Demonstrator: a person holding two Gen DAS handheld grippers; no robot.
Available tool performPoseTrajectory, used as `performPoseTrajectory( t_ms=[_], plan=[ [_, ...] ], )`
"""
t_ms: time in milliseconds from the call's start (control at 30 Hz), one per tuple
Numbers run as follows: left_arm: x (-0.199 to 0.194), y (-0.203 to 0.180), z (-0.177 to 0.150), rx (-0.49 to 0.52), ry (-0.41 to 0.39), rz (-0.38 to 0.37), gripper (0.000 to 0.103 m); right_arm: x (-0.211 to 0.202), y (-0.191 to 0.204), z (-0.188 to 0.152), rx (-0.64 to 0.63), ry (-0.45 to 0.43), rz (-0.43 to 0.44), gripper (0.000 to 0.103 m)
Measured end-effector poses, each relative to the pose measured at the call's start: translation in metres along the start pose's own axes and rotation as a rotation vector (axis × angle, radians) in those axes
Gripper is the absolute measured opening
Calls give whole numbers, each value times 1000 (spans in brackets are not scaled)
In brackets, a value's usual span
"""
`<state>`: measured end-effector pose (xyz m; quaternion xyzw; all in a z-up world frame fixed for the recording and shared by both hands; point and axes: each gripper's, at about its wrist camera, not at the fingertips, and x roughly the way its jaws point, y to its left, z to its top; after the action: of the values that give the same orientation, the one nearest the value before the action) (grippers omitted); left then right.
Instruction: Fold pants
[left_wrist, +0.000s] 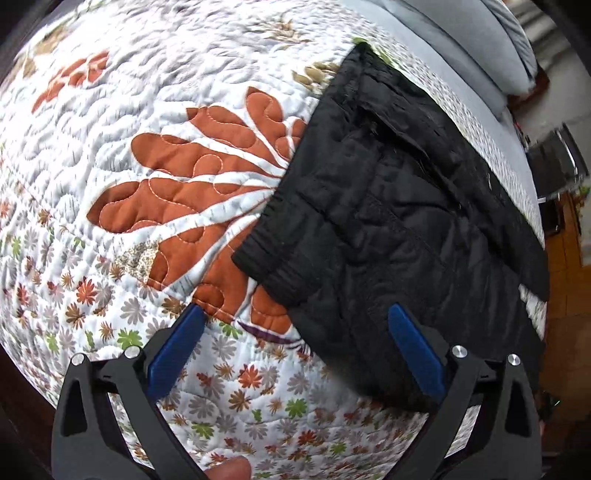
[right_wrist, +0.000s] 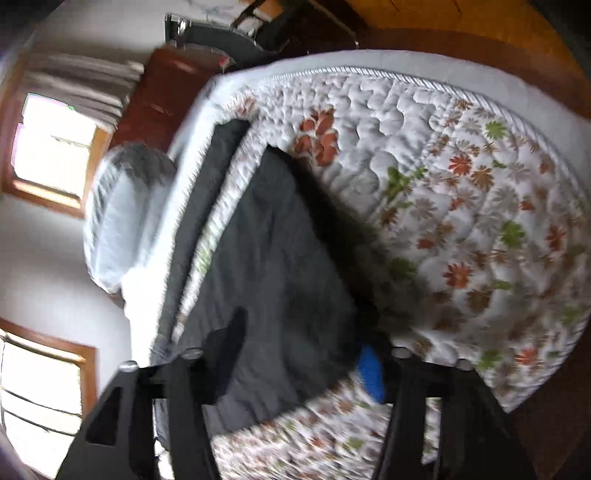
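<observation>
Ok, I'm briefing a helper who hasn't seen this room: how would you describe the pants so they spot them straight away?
Find the bed under the white floral quilt. Near one edge, beside the big orange leaf print, lies a flat dark bundle: the black pants. They are the only plain black thing on the patterned cover, faintly quilted, with a ribbed elastic band along one end.
</observation>
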<state>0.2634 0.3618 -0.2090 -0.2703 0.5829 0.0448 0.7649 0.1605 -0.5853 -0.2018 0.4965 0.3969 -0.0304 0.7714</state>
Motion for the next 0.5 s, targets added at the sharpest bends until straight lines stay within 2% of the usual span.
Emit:
performPoseTrajectory(
  t_ms=[67, 100, 133, 167, 200, 233, 267, 300, 500],
  plan=[
    [6, 3, 14, -26, 7, -3, 100, 5, 1, 1, -9, -1, -26, 62],
    [5, 2, 19, -36, 4, -9, 99, 7, 2, 0, -18, -4, -33, 59],
    [1, -3, 21, -54, 11, -48, 94, 7, 4, 0, -31, -11, -42, 50],
    [-2, -11, 23, -48, 22, -154, 89, 7, 5, 0, -38, -15, -43, 47],
    [-3, -25, 24, 3, 32, -139, 90, 6, 5, 0, -43, -17, -41, 45],
    [-2, -31, 26, 42, 34, -93, 89, 7, 6, 0, -46, -18, -42, 45],
    [3, -34, 27, 64, 47, -60, 90, 9, 6, 0, -46, -16, -42, 45],
    [7, -30, 30, 43, 57, -60, 90, 10, 5, 0, -44, -14, -41, 46],
    [26, 8, 43, -102, 50, -163, 89, 12, 8, -1, -65, -15, -42, 46]
  ],
)
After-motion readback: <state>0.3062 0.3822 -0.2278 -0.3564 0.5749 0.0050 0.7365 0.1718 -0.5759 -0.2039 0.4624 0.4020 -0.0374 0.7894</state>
